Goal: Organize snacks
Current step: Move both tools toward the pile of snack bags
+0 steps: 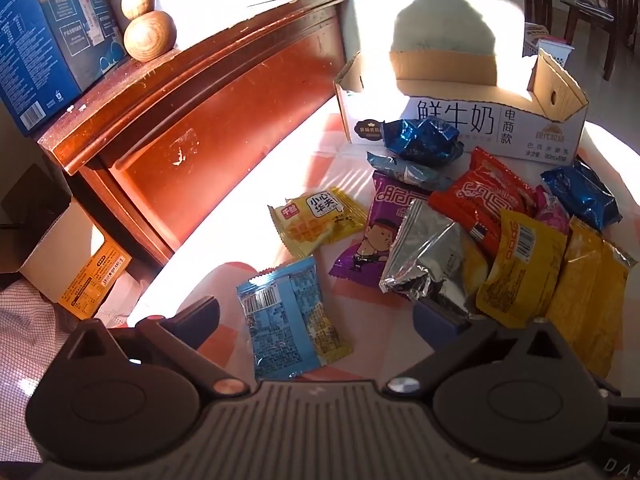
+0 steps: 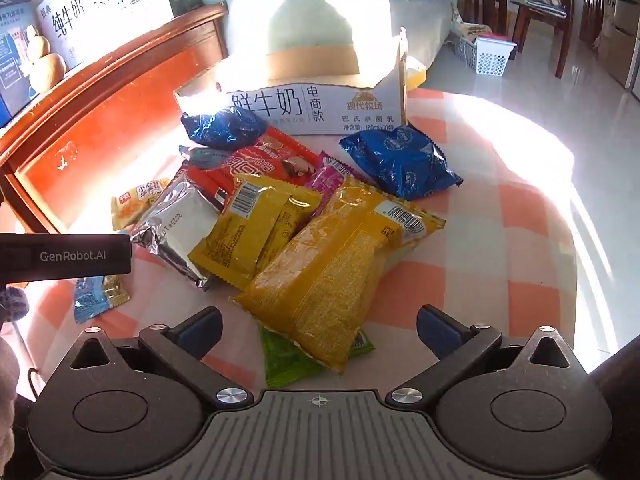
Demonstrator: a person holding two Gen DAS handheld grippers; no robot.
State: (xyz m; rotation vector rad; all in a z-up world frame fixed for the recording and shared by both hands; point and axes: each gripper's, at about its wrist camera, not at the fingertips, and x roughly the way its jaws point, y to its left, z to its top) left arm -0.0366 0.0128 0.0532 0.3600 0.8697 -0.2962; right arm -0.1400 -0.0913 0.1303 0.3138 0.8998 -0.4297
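A heap of snack packets lies on a surface covered with an orange-and-white checked cloth [image 2: 500,208], just beside a wooden headboard [image 1: 208,120] (it looks like a bed, though the pictures do not settle that). Behind the heap stands an open cardboard milk box [image 1: 460,120], its flaps up and its printed side facing the cameras.

The left gripper [image 1: 320,320] hangs tilted down over the near edge of the heap, its jaws spread wide and holding nothing. Between them lies a light blue packet [image 1: 288,312], flat on the cloth and apart from both fingers. Beyond it are a small yellow packet [image 1: 316,220] and a purple packet [image 1: 380,232], and a crumpled silver packet [image 1: 432,264] rests on the purple one's right edge.

The right gripper [image 2: 320,328] also points down with its jaws spread wide and empty. A big yellow packet [image 2: 332,268] lies between and just ahead of them, overlapping a green packet [image 2: 288,360] underneath. A smaller yellow packet [image 2: 256,228] sits to its left, a red packet [image 2: 260,160] farther back, and two dark blue packets [image 2: 400,160] lie nearest the box, one touching its front.

On top of the headboard stand a wooden gourd [image 1: 148,24] and several cartons [image 1: 36,48].
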